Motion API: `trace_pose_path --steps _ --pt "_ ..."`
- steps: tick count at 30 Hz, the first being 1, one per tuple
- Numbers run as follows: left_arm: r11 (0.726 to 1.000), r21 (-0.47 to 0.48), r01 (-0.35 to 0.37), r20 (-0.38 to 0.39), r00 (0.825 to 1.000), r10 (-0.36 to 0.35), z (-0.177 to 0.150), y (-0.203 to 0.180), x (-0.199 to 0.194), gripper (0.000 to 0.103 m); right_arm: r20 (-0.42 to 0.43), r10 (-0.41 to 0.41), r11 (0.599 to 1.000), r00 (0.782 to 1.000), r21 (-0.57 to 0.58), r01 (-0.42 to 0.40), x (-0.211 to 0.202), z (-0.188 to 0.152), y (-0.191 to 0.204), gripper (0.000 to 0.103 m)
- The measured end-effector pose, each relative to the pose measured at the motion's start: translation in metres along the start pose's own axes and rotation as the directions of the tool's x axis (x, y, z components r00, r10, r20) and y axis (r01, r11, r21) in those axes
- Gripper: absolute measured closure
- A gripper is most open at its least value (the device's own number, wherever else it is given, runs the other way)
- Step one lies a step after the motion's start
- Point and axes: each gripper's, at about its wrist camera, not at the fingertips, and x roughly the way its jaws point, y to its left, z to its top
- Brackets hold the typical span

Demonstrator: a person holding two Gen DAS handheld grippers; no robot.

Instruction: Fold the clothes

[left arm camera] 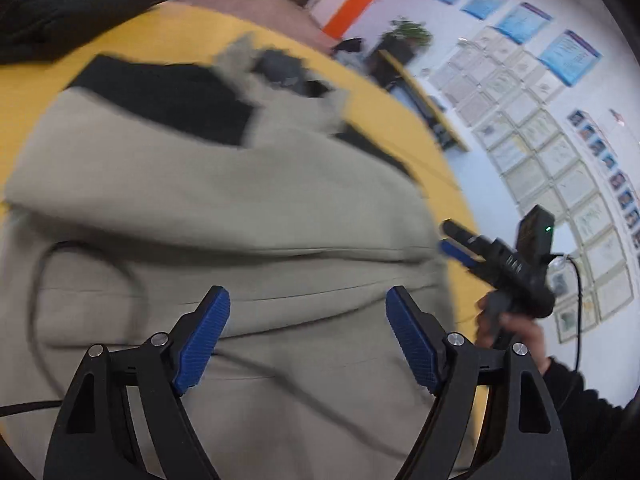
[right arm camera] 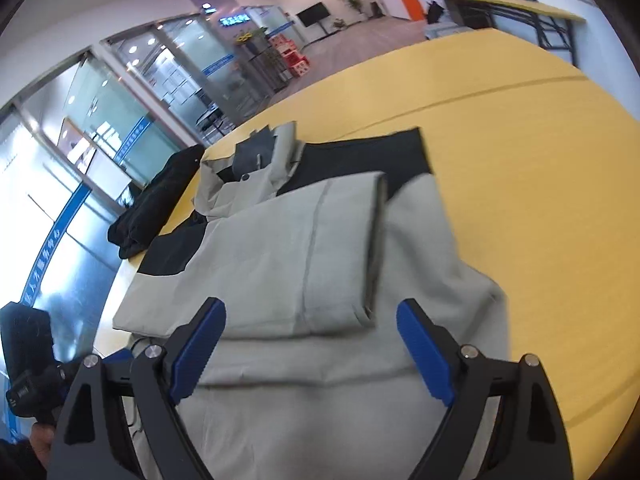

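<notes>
A grey jacket with black shoulder panels (left arm camera: 224, 208) lies on the yellow table (left arm camera: 36, 80), sleeves folded over its body. In the right wrist view the jacket (right arm camera: 304, 248) shows a folded sleeve on top and its collar at the far end. My left gripper (left arm camera: 308, 332) is open and empty just above the jacket's lower part. My right gripper (right arm camera: 310, 344) is open and empty over the jacket's near edge. The right gripper also shows in the left wrist view (left arm camera: 460, 240) at the jacket's right edge. The left gripper's body shows in the right wrist view (right arm camera: 28, 364) at lower left.
A black garment (right arm camera: 160, 200) lies bunched at the table's far left edge; it also shows in the left wrist view (left arm camera: 68, 12). A thin dark cable (left arm camera: 40, 280) runs over the jacket. Bare yellow table (right arm camera: 540, 200) lies right of the jacket. Walls and glass doors stand beyond.
</notes>
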Motion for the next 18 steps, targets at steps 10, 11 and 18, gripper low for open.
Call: trace_pose_path --steps 10,11,18 --pt "0.993 -0.118 0.013 -0.014 1.000 -0.015 0.029 0.090 0.001 0.032 0.101 0.027 0.996 0.994 0.077 -0.035 0.008 0.007 0.009 0.099" --pt "0.990 -0.137 0.026 -0.007 1.000 -0.028 0.030 0.095 0.000 0.032 0.159 0.032 0.996 0.987 0.079 -0.045 -0.013 0.007 0.016 0.099" --pt "0.978 -0.199 0.063 0.043 0.998 -0.055 0.046 0.110 0.001 0.038 0.045 -0.102 0.957 0.994 0.278 0.085 -0.032 -0.028 -0.044 0.099"
